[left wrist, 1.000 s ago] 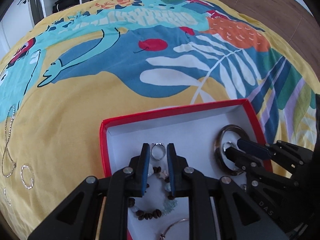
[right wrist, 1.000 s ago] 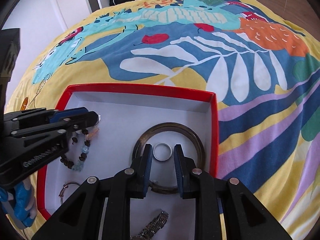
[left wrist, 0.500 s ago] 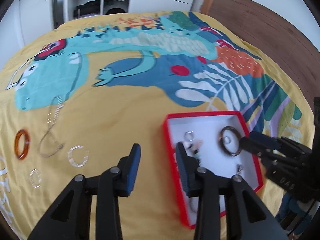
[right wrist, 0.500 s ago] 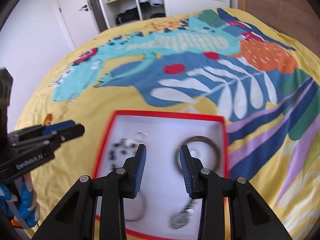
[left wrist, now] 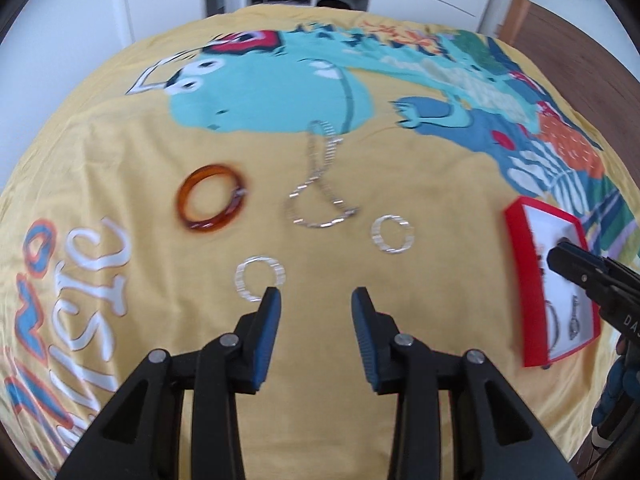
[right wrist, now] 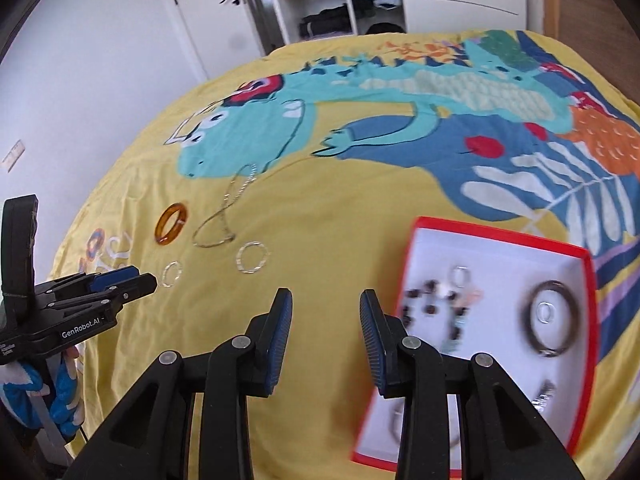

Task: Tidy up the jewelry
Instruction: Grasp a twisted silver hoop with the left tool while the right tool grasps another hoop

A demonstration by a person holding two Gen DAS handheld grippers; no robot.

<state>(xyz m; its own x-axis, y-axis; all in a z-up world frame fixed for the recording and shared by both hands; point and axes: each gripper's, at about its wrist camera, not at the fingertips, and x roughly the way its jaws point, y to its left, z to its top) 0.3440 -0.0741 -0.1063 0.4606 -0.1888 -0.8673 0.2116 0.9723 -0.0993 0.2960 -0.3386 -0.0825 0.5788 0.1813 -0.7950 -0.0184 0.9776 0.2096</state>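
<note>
My left gripper (left wrist: 316,300) is open and empty above the yellow bedspread. Just beyond its left finger lies a silver hoop (left wrist: 260,278), and a second hoop (left wrist: 392,235) lies further right. Beyond them lie a silver chain (left wrist: 320,184) and an amber bangle (left wrist: 212,198). My right gripper (right wrist: 326,300) is also open and empty, hovering just left of the red box (right wrist: 500,236). The box holds a bead bracelet (right wrist: 436,308), a silver ring (right wrist: 460,276) and a dark bangle (right wrist: 554,316) with another ring (right wrist: 545,312) inside it.
The bed carries a dinosaur-print cover (right wrist: 280,128). The left gripper (right wrist: 120,284) shows at the left edge of the right wrist view, near the small hoop (right wrist: 173,273). An open wardrobe (right wrist: 328,0) and a door stand beyond the bed.
Both grippers let go of the rings in the box, opened, rose and swung left. The left one now hangs over the loose jewelry, with the box off to its right.
</note>
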